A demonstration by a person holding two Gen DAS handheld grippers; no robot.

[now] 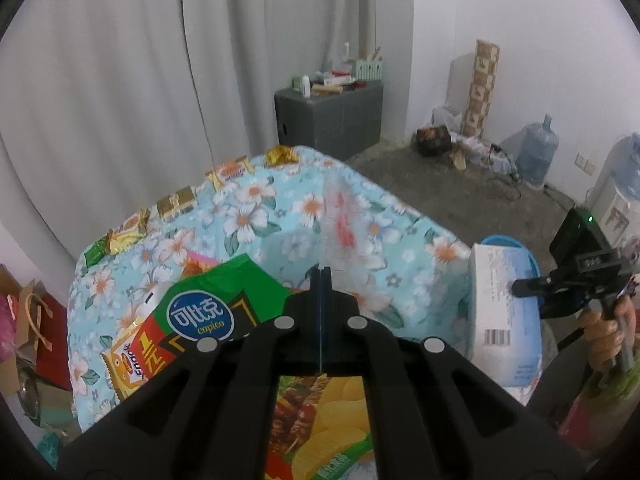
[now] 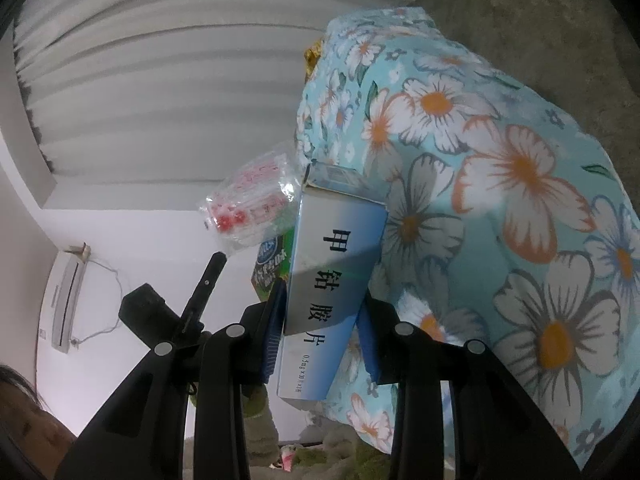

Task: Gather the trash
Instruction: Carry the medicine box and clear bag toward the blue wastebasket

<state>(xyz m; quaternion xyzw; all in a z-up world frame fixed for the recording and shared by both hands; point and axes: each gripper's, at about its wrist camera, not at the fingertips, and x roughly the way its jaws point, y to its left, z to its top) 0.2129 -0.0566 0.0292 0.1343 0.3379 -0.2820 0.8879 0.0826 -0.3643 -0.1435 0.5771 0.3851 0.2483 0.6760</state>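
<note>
My left gripper [image 1: 322,274] is shut on a clear plastic bag with red print [image 1: 340,220], which sticks up from its fingertips above the floral-cloth table [image 1: 256,216]. The right wrist view shows the same bag [image 2: 252,204] at the tip of the left gripper [image 2: 219,258]. My right gripper [image 2: 320,304] is shut on a white-and-blue medicine box [image 2: 328,276], held beside the table's edge. In the left wrist view the box [image 1: 504,312] and right gripper [image 1: 520,286] are at the right. A green crisp bag [image 1: 224,304] and a second crisp bag [image 1: 328,412] lie under my left gripper.
Several small snack wrappers [image 1: 176,200] line the table's far edge. A blue bin rim [image 1: 504,239] shows behind the box. A grey cabinet [image 1: 328,116] and a water jug [image 1: 536,148] stand on the floor beyond. Paper bags [image 1: 36,320] sit at the left.
</note>
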